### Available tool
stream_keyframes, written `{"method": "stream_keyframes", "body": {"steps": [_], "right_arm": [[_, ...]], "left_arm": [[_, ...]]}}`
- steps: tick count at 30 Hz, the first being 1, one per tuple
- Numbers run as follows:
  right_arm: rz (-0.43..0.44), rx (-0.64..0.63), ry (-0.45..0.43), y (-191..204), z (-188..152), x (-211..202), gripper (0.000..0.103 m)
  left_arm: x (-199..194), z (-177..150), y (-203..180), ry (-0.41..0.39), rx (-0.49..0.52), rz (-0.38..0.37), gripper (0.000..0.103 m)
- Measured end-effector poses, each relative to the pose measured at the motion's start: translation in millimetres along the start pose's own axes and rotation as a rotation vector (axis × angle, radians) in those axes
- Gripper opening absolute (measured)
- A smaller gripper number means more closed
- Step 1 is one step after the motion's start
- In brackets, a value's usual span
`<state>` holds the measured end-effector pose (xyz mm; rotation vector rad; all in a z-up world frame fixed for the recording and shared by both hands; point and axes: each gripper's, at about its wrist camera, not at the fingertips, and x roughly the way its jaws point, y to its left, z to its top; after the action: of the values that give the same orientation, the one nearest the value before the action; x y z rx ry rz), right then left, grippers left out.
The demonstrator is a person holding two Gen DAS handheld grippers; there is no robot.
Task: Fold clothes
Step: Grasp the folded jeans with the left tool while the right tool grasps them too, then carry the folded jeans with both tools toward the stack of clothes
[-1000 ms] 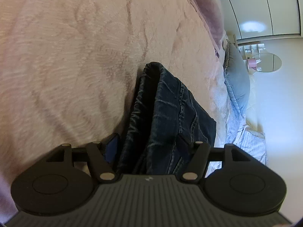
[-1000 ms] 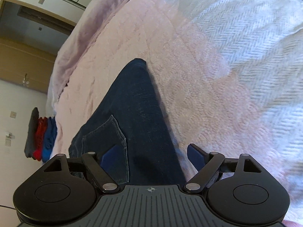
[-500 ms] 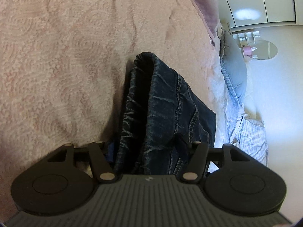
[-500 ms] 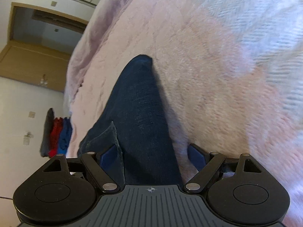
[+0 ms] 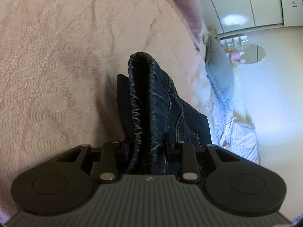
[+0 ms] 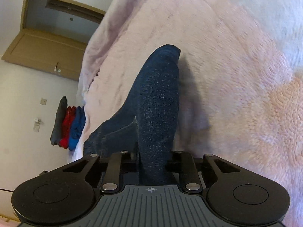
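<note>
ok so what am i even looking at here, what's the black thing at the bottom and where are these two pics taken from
Each picture comes from a camera mounted on a hand-held claw, looking forward along its two fingers; there is no robot arm, a person carries one in each hand. The black shape at the bottom is the tool's body. In the left view, the left claw is shut on bunched dark jeans. In the right view, the right claw is shut on the same jeans. Beneath them lies a fluffy pink blanket on a bed.
</note>
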<state>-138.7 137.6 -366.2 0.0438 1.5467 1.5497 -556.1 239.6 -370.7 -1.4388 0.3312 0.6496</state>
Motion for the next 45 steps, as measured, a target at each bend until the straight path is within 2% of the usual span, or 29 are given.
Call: {"method": "stream_keyframes", "body": {"steps": [4,8,13,18,23,25,29,35,37,40,45], "right_arm": [[0.007,-0.008,-0.005,30.1,-0.9,-23.1,0.019],[0.04,-0.025,0.003,68.4,-2.4,-47.2,0.019],[0.112,-0.06,0.03,126.2,-1.8,-57.6,0.019],[0.16,-0.125,0.081,193.6,-2.2,-35.6,0.019],[0.219,-0.173,0.11,256.7,-14.0,14.5,0.019],[0.237,-0.185,0.115,284.2,-24.3,45.0,0.019],[0.257,-0.187,0.11,347.1,-55.4,114.9,0.019],[0.285,-0.093,0.044,450.3,-99.2,234.6,0.019],[0.285,-0.066,0.016,487.5,-101.5,271.4,0.019],[0.285,-0.041,-0.015,541.3,-87.0,319.4,0.019],[0.277,-0.061,-0.05,614.0,-47.9,378.8,0.019]], "left_arm": [[-29.3,-9.3,-20.1,-0.034,-0.004,-0.013,0.026],[-79.7,-24.5,-46.0,-0.094,-0.002,-0.022,0.025],[-149.3,-40.7,-73.7,-0.211,-0.016,-0.028,0.025],[-217.1,-35.2,-75.3,-0.309,-0.034,-0.025,0.025],[-284.6,-11.4,-56.1,-0.391,-0.042,-0.035,0.025],[-316.6,9.8,-36.1,-0.412,-0.045,-0.039,0.025],[-370.1,80.9,7.9,-0.417,-0.018,-0.037,0.025],[-445.8,228.5,55.8,-0.369,0.066,-0.015,0.025],[-470.8,278.7,63.2,-0.351,0.094,-0.012,0.025],[-502.2,352.4,68.7,-0.333,0.132,-0.015,0.025],[-527.9,451.5,69.0,-0.362,0.16,-0.06,0.025]]}}
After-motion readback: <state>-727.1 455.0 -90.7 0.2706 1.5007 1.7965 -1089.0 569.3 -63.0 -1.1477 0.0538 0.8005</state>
